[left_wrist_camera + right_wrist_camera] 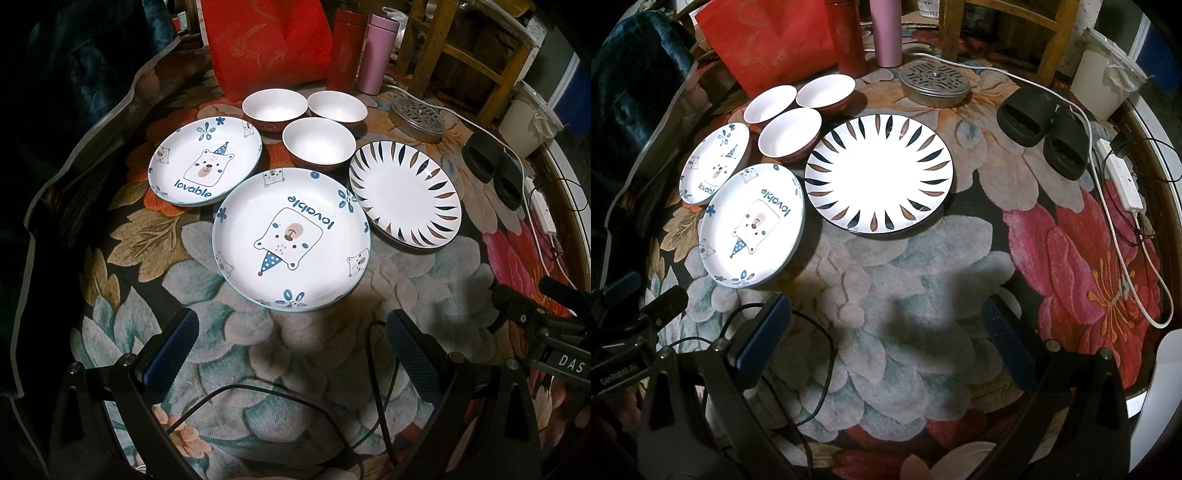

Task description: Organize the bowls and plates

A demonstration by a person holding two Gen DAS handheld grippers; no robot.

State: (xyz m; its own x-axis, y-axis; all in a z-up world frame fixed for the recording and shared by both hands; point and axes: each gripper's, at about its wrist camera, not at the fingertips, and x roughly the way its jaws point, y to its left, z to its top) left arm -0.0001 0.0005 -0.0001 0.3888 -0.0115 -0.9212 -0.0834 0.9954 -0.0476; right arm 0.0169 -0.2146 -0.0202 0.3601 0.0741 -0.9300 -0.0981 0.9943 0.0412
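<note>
- The left gripper [291, 343] hovers above the flowered tablecloth [229, 373], its blue-padded fingers spread wide with nothing between them.
- The right gripper [886, 332] is likewise released, jaws apart over the cloth, gripping nothing.
- Just ahead of the left gripper lies the near bear plate [291, 240], its "lovable" print upside down from this view.
- The far bear plate [205, 160] sits behind and to the left of it; whether their rims touch cannot be told.
- Three white-lined bowls cluster behind the plates: the left bowl [275, 105], the right bowl [337, 107] and the front bowl [318, 144], which stands just beside the leaf-rim plate [404, 194].
- The right wrist view centres on the leaf-rim plate [879, 173] and shows its whole ring of dark and brown leaves, while both bear plates are squeezed to its left edge.
- Only the right wrist view shows the white power strip [1123, 184] in full, with its cord looping across a big red flower.
- The left wrist view shows more of the red bag [266, 40] and both flasks, the red flask [347, 48] and the pink flask [376, 51], nearly whole.
- A round perforated metal lid [934, 81] and a pair of black slippers [1045, 133] lie on the cloth behind the leaf-rim plate, well apart from the dishes.
</note>
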